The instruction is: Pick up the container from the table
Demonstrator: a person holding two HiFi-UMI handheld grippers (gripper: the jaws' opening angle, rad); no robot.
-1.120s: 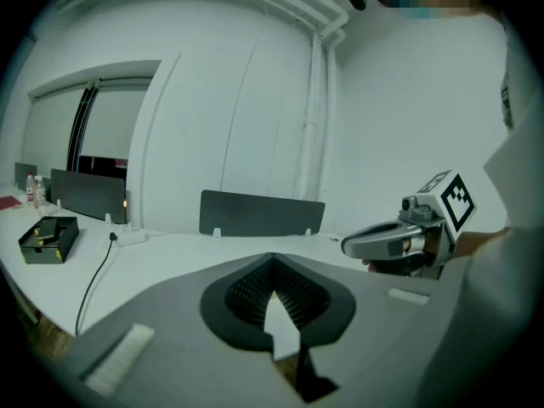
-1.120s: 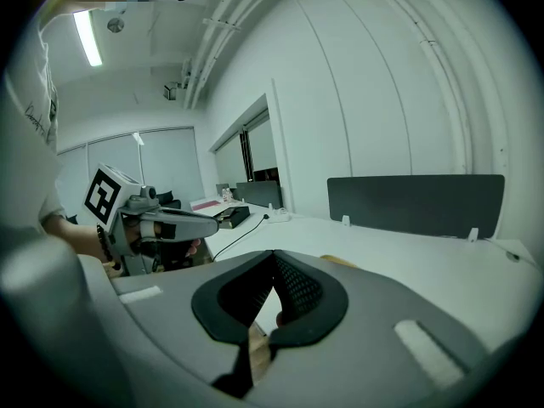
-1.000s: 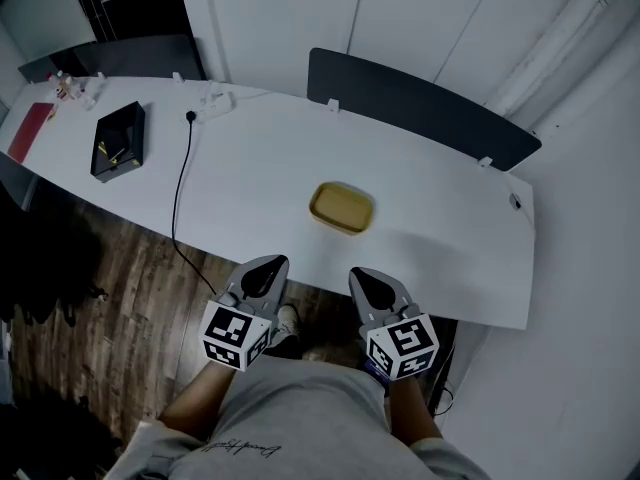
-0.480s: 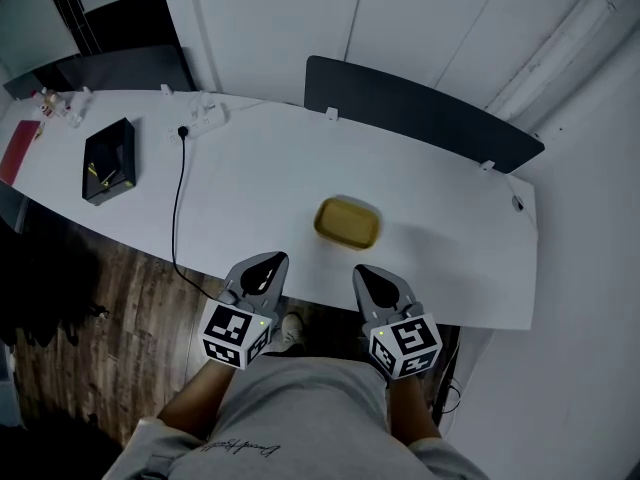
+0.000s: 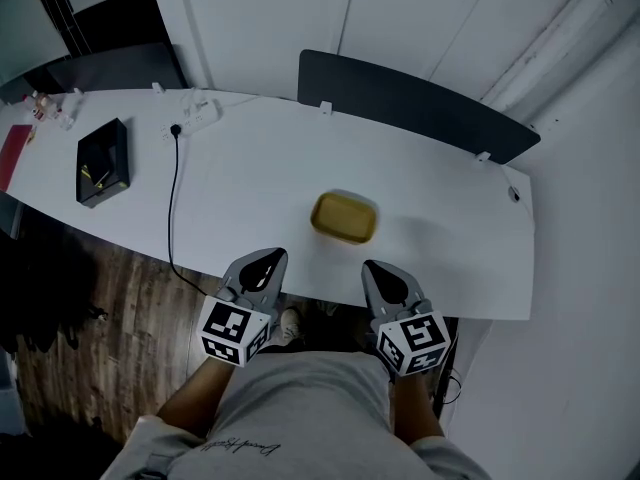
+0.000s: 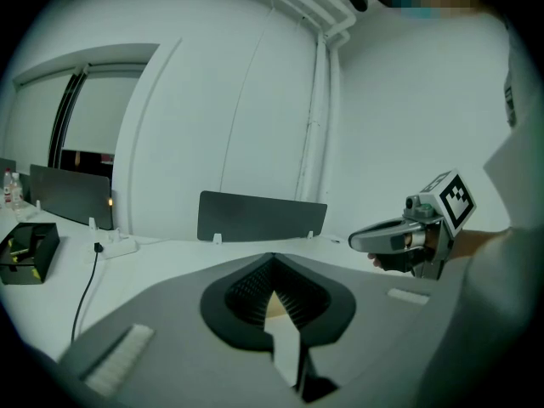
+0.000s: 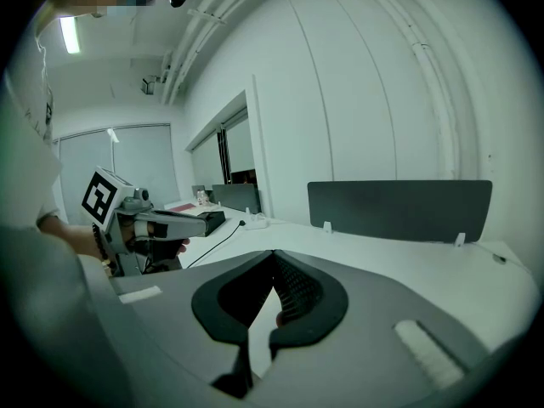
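A shallow yellow container (image 5: 344, 217) with rounded corners lies on the white table (image 5: 250, 173), not far from its front edge. Both grippers hover side by side at that edge, short of the container and apart from it. My left gripper (image 5: 268, 256) is shut with nothing in it, to the container's near left. My right gripper (image 5: 376, 267) is shut and empty too, to its near right. In the left gripper view the closed jaws fill the lower picture and the right gripper (image 6: 398, 238) shows beside them. The right gripper view shows the left gripper (image 7: 161, 221).
A black box (image 5: 102, 161) sits at the table's far left, with a red item (image 5: 10, 153) beyond it. A black cable (image 5: 172, 198) runs from a power strip (image 5: 200, 113) over the front edge. A dark divider panel (image 5: 415, 103) lines the back edge.
Both grippers have edged forward to the table's front edge, a little closer to the container. Their jaws stay closed. The container has not moved.
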